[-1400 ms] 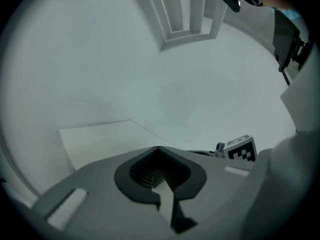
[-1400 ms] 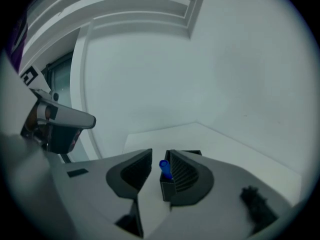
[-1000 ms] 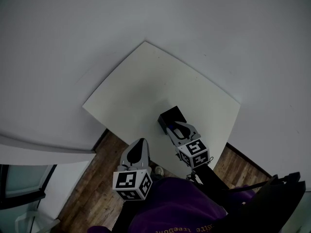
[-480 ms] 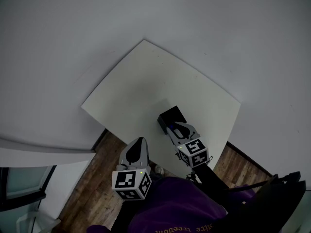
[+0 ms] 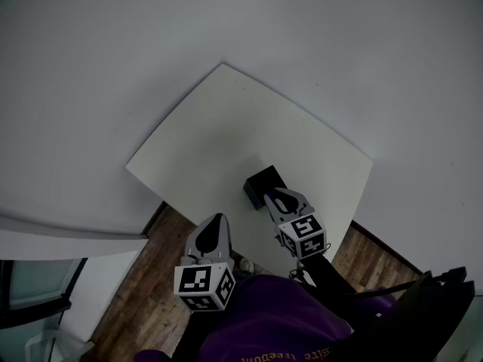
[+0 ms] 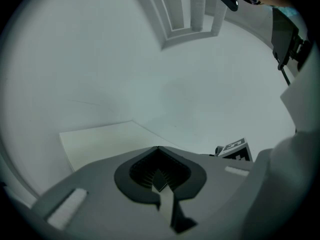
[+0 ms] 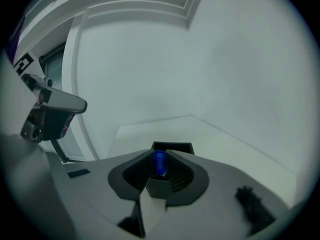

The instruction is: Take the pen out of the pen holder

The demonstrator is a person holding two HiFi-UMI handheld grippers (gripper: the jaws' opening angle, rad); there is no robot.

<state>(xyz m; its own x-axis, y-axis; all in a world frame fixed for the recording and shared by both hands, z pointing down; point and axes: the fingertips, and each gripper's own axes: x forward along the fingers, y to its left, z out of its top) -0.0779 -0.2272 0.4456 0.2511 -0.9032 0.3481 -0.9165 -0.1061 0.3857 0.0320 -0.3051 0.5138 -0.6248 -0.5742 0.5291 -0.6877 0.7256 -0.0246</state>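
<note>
Blue pen (image 7: 159,162) pinched in the closed right claw (image 5: 278,197), at the black pen holder (image 5: 261,182) on the white bench (image 5: 226,127); its lower end is hidden. The left claw (image 6: 158,156) is closed and empty, beside the bench's edge.

You're standing in a plain indoor room, though its kind can't be told. White walls (image 5: 302,36) meet a wood-plank floor (image 5: 143,292), and a white table (image 5: 219,127) sits in the corner.

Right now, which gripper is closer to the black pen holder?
Right. The right gripper sits at the pen holder, shut on the blue pen; the left gripper hangs back by the table edge, shut, holding nothing.
</note>
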